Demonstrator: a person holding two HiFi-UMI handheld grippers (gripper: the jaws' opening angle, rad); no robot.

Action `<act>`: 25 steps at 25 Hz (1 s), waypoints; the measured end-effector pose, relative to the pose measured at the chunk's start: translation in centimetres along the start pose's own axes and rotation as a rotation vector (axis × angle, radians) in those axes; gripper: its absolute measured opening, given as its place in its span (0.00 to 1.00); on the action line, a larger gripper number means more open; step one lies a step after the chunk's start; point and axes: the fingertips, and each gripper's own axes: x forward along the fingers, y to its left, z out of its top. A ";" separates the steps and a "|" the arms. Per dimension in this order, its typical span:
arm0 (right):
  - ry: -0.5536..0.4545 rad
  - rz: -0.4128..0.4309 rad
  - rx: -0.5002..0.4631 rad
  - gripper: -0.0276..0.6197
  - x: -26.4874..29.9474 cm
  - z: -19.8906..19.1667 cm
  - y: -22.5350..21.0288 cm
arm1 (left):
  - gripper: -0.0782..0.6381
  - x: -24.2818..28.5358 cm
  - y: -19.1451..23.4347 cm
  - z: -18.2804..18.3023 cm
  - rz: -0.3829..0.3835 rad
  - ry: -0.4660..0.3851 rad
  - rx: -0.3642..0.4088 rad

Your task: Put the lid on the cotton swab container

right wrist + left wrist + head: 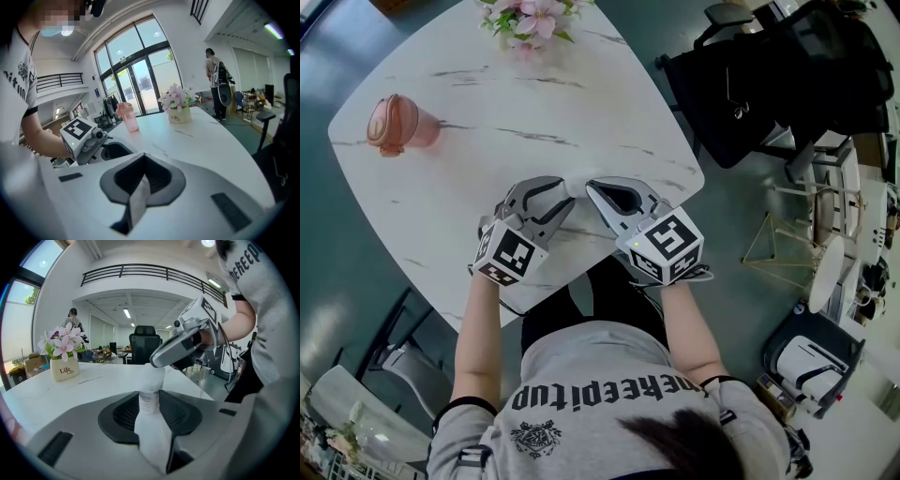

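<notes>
From the head view, both grippers sit over the near edge of the white marble table (534, 103). The left gripper (565, 186) and the right gripper (592, 185) meet tip to tip. What lies between the tips cannot be made out against the pale tabletop. A pink cup (398, 124) stands far left and a flower pot (530, 19) at the far edge. A black office chair (769, 84) is off to the right.

In the left gripper view, the jaws clasp the cotton swab container (151, 387). It stands upright between the dark pads, its label facing the camera. The right gripper's tip (159, 358) rests at the container's top.

In the right gripper view, the jaws are drawn nearly together, with only a thin pale sliver between them. Whether that is the lid I cannot tell. The left gripper (110, 149) is just to the left, and the cup (127, 117) and flower pot (179, 115) stand farther off.
</notes>
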 end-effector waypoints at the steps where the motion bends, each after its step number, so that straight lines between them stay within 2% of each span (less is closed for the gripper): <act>1: -0.006 -0.002 0.007 0.06 0.0 0.0 0.0 | 0.29 -0.2 0.0 -0.1 0.007 0.000 -0.002; 5: -0.022 -0.020 0.012 0.06 0.1 0.1 -0.1 | 0.17 -1.1 0.2 -0.5 0.064 -0.007 -0.018; 14: -0.056 -0.046 0.006 0.06 -0.3 0.6 0.0 | 0.13 -3.3 0.7 1.9 0.150 -0.095 -0.063; 25: -0.142 0.003 -0.022 0.06 -2.8 3.7 2.4 | 0.13 -6.4 0.2 7.3 0.259 -0.194 -0.079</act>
